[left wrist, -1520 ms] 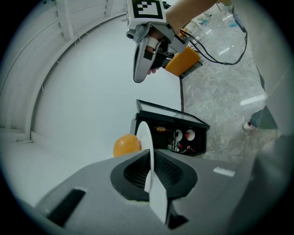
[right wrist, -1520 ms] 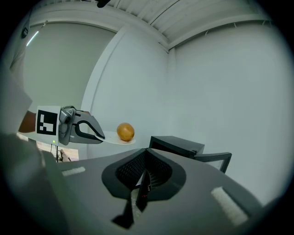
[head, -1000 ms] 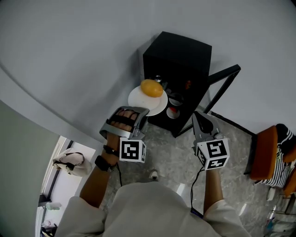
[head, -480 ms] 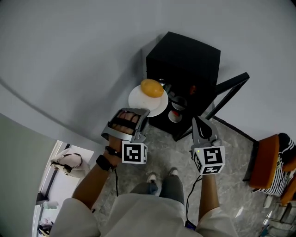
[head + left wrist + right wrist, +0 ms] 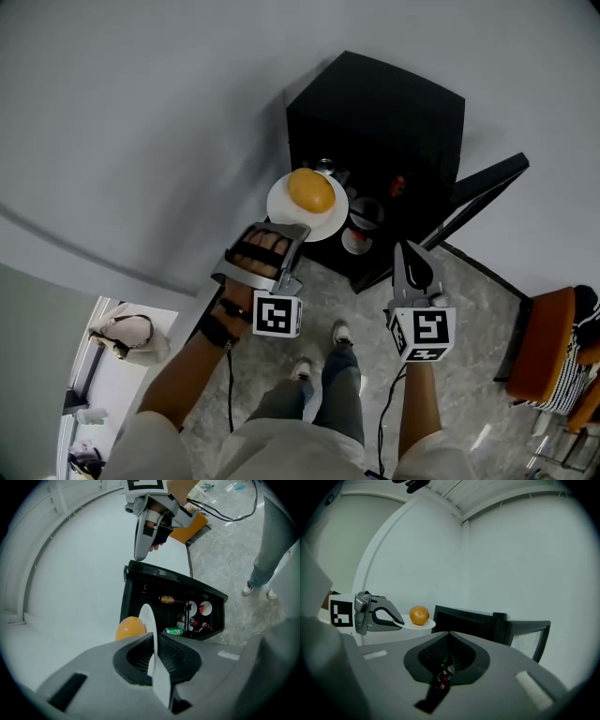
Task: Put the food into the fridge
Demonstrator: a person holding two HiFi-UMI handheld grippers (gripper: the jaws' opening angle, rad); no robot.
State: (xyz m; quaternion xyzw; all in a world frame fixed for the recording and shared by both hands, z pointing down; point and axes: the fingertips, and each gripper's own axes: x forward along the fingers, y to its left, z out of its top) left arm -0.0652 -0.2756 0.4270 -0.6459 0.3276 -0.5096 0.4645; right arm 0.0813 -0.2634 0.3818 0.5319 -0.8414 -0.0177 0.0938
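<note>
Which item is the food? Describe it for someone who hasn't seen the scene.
Find the black mini fridge against the white wall, its door swung open. Just in front of its opening, the left gripper is shut on the rim of a white plate. On it sits the orange, round and bright, unlike the green can and small dishes inside.

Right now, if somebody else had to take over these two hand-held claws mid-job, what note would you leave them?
The left gripper is shut on the rim of the round white plate, which carries the orange fruit, held before the small black fridge.
The right gripper is shut and empty, beside the fridge's open door.
Done: door open, food at the opening.
Left: set the plate inside, let go, close the door.
</note>
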